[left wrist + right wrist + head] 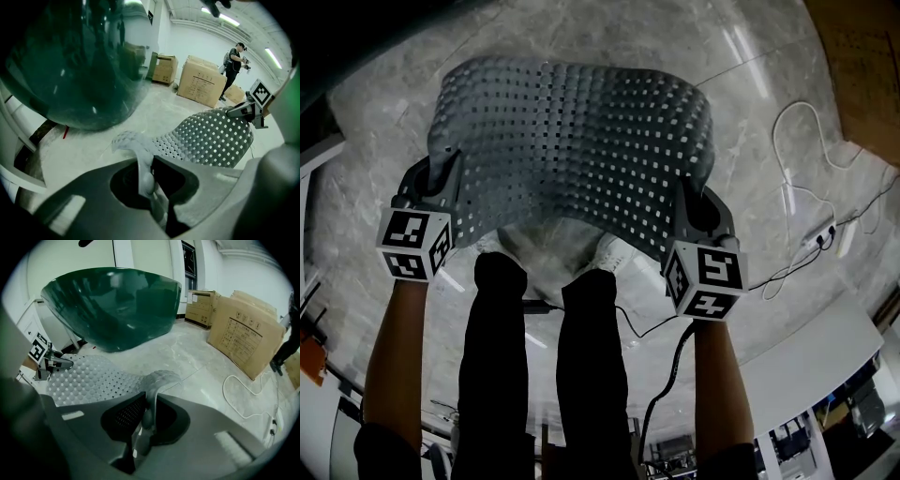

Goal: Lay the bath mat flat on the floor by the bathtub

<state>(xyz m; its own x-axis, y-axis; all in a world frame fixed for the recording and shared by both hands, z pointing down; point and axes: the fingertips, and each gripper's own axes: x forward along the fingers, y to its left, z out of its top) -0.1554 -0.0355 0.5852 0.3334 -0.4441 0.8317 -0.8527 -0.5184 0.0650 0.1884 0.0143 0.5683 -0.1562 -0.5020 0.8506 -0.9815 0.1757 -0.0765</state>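
Note:
A grey perforated bath mat [572, 150] hangs spread between my two grippers above the marble floor, its far edge bowed away from me. My left gripper [442, 183] is shut on the mat's near left corner [140, 150]. At the near right corner [152, 385] my right gripper [689, 211] is shut on the mat too. The dark green bathtub [112, 305] stands just beyond the mat; in the left gripper view the bathtub [70, 61] fills the upper left. The mat's middle sags between the grips.
My legs and white shoes [548, 253] stand under the mat's near edge. A white cable and power strip [820, 230] lie on the floor at the right. Cardboard boxes [243, 338] stand beyond, and a person [233, 65] stands by boxes in the distance.

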